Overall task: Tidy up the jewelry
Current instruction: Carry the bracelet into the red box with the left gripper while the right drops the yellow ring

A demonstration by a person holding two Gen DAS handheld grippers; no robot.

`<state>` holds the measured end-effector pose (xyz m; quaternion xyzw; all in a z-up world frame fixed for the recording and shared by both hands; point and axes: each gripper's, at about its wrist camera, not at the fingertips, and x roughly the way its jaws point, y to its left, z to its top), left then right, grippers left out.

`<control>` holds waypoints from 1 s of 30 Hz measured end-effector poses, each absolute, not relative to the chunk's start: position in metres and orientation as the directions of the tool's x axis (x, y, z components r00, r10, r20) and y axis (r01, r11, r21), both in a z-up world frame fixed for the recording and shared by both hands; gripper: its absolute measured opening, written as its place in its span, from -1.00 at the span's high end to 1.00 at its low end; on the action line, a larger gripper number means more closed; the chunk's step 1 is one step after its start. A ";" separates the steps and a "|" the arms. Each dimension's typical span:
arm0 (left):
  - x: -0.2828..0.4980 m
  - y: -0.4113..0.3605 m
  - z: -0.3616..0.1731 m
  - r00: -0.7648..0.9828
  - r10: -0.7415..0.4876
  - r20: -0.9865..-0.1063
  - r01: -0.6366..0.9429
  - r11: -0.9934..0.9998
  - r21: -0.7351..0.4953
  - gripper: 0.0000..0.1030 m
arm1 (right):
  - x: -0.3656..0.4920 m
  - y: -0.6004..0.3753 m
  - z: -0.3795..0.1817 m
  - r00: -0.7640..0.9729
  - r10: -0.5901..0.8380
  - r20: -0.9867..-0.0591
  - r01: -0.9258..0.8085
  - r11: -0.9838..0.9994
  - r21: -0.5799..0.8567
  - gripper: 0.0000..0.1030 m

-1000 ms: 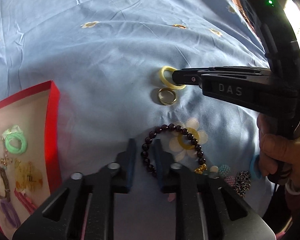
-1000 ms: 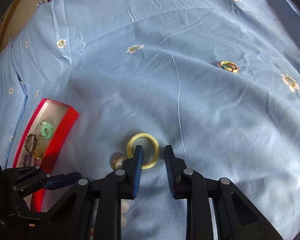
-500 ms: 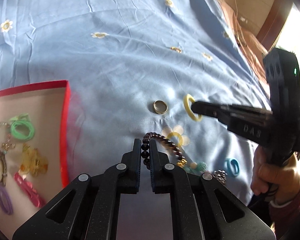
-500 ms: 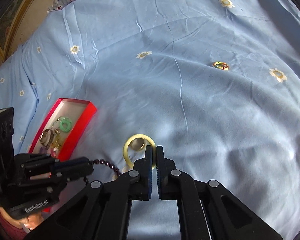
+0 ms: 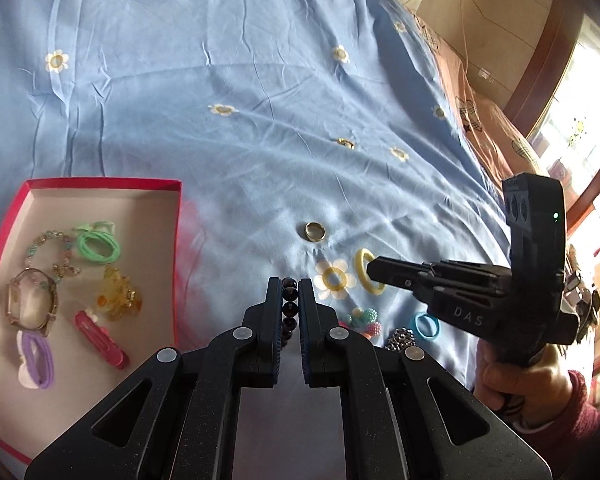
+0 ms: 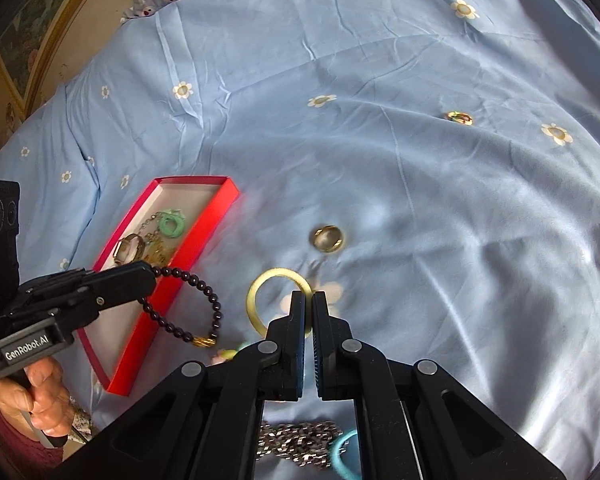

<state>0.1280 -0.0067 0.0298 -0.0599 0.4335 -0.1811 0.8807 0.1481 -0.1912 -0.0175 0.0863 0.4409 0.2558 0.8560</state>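
Two grips on at once. In the left wrist view, the left gripper (image 5: 289, 294) sits bottom centre, jaws clamped on the dark bead bracelet (image 5: 288, 306), whose beads stack up in the slit between the pads. At lower left lies the red box (image 5: 100, 185), already holding hair ties, a watch and clips. At right, the right gripper (image 5: 374, 271) pinches the yellow ring (image 5: 363, 258) by its rim, lifted over the blue sheet (image 5: 260, 80). A gold ring (image 5: 315, 232) still lies flat mid-frame.

In the right wrist view, the right gripper (image 6: 309, 300) at bottom centre is shut on the yellow ring (image 6: 260, 288), a stiff, light, smooth hoop; it could well pivot or slip, so a rim grip is right. At left, the left gripper (image 6: 150, 276) dangles the dark bead bracelet (image 6: 204, 312) just beside the red box (image 6: 216, 200). It is limp and will swing, so it is best taken by a few beads.

A second ago both jaws stood apart with both pieces on the sheet; now both are closed and lifted, and the box sits nearer.
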 end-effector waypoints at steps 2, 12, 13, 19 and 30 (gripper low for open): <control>0.122 0.001 0.035 0.570 -0.371 -0.733 0.260 0.928 -0.267 0.88 | 0.144 -0.184 -0.013 0.480 0.522 -0.705 -0.379 0.848 0.370 0.94; 0.098 0.036 0.049 0.618 -0.351 -0.704 0.205 0.936 -0.287 0.88 | 0.129 -0.137 -0.004 0.441 0.564 -0.698 -0.467 0.808 0.358 0.94; 0.096 0.041 0.051 0.624 -0.346 -0.701 0.198 0.937 -0.286 0.88 | 0.128 -0.132 -0.004 0.436 0.568 -0.698 -0.475 0.804 0.357 0.94; 0.087 0.065 0.054 0.648 -0.321 -0.691 0.153 0.943 -0.294 0.88 | 0.124 -0.106 -0.001 0.410 0.589 -0.697 -0.521 0.778 0.350 0.94; 0.075 0.107 0.041 0.656 -0.274 -0.703 0.060 0.948 -0.313 0.88 | 0.115 -0.061 0.001 0.358 0.621 -0.697 -0.591 0.729 0.346 0.94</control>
